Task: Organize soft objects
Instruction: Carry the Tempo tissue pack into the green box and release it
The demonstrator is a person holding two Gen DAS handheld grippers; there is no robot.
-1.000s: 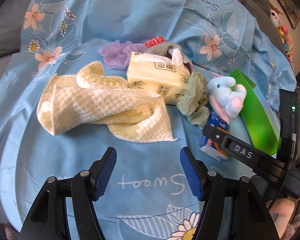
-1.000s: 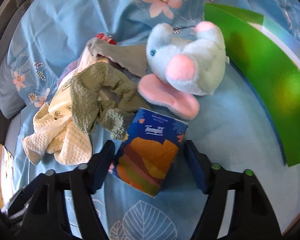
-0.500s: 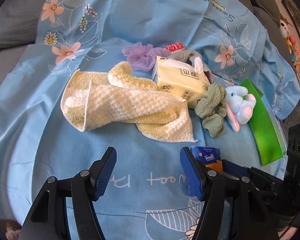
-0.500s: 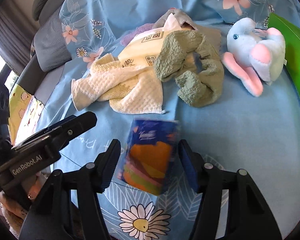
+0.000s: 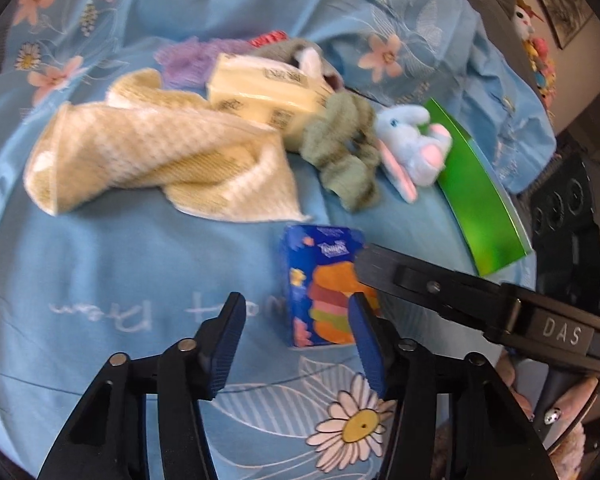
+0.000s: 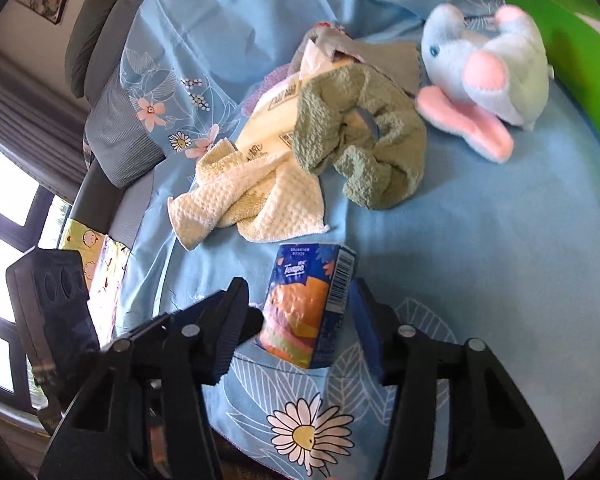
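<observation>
The right gripper (image 6: 300, 316) is closing its jaws around a blue tissue pack (image 6: 310, 308) lying on the flowered blue sheet (image 6: 480, 280); whether the pads are pressing it yet, I cannot tell. Just beside it, the left gripper (image 5: 296, 340) is closing too, with nothing between its fingers

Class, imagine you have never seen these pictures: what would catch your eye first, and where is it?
Probably the bright blue and orange tissue pack, standing between the right gripper's closing jaws near the front of the flowered blue sheet. Behind it lie a cream waffle towel, a crumpled green cloth and a pale blue plush toy.
</observation>
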